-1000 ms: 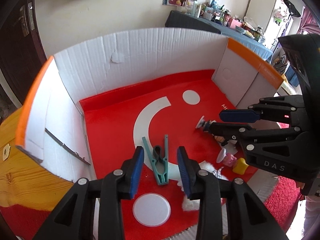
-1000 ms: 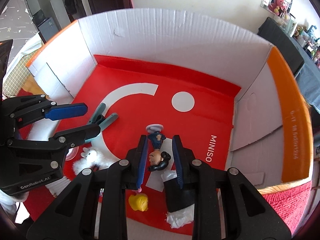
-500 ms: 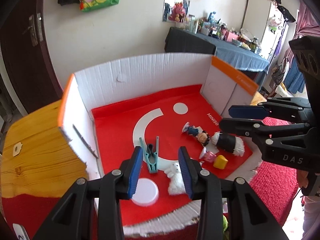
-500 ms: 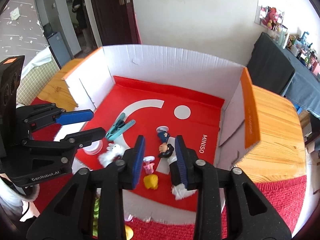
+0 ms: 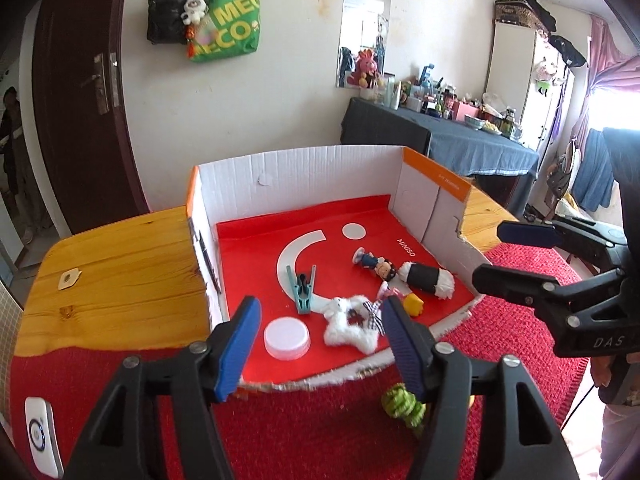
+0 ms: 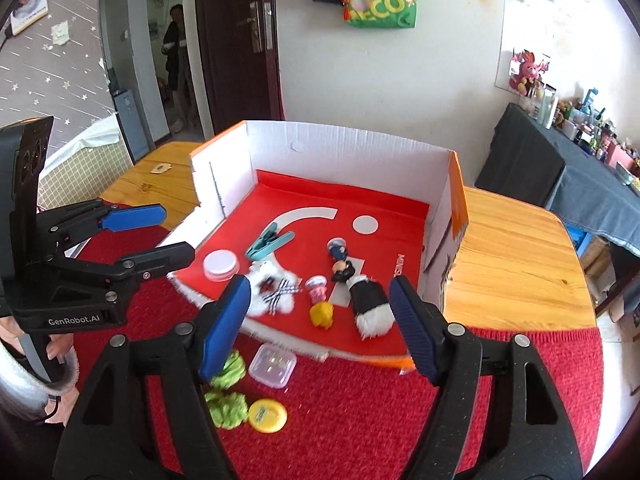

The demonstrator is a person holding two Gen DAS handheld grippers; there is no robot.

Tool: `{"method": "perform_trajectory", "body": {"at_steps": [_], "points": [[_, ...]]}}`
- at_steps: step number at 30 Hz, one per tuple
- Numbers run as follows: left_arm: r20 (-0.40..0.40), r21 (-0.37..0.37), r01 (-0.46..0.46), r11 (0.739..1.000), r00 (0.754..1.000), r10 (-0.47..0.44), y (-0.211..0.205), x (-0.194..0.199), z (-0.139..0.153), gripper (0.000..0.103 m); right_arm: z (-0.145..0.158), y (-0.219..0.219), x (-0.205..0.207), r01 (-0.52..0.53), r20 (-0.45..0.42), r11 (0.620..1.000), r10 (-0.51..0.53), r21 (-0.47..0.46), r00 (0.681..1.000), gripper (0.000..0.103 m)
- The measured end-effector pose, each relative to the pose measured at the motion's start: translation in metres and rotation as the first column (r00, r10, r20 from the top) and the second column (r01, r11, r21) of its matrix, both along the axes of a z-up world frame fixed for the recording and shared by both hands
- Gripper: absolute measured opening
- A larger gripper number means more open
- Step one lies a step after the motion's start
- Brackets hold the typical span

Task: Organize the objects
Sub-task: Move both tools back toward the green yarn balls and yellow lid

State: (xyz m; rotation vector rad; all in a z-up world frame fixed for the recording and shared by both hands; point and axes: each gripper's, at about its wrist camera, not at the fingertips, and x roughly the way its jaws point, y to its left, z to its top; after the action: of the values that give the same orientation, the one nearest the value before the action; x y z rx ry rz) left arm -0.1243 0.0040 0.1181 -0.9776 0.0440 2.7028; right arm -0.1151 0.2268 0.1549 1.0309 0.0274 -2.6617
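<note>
A white cardboard box point(image 5: 304, 172) point(image 6: 344, 148) with a red floor holds a teal clip point(image 5: 303, 290) point(image 6: 269, 245), a white lid point(image 5: 286, 337) point(image 6: 220, 265), a white fluffy star point(image 5: 352, 322) point(image 6: 274, 292), a small doll point(image 5: 376, 265) point(image 6: 342, 266), a black-and-white plush roll point(image 5: 427, 279) point(image 6: 370, 306), a pink toy point(image 6: 317, 286) and a yellow toy point(image 5: 413, 305) point(image 6: 321, 315). My left gripper point(image 5: 320, 344) point(image 6: 154, 234) is open and empty, above the box's near edge. My right gripper point(image 6: 320, 328) point(image 5: 512, 254) is open and empty, raised at the box's front.
On the red cloth point(image 6: 360, 412) before the box lie a green fuzzy toy point(image 6: 228, 402) point(image 5: 402, 400), a yellow disc point(image 6: 267, 415) and a clear small container point(image 6: 273, 365). A white device point(image 5: 40, 436) lies left. The wooden table point(image 5: 112, 276) flanks the box.
Both grippers have pulled back and up out of the box and opened wider. The right gripper has left the doll lying on the box floor.
</note>
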Motion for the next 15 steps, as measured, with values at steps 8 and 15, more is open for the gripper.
{"method": "perform_trajectory", "body": {"at_steps": [8,15], "points": [[-0.034,0.027,-0.009,1.0,0.999,0.01,0.001,0.029,-0.006,0.08,-0.011,0.006,0.036,0.042,-0.045,0.998,-0.044,-0.038,0.998,0.078],[-0.013,0.035,-0.028,0.999,1.0,0.028,0.001,0.044,-0.02,0.087,-0.029,0.006,0.051,0.064,-0.034,0.997,-0.065,-0.042,0.997,0.08]]}}
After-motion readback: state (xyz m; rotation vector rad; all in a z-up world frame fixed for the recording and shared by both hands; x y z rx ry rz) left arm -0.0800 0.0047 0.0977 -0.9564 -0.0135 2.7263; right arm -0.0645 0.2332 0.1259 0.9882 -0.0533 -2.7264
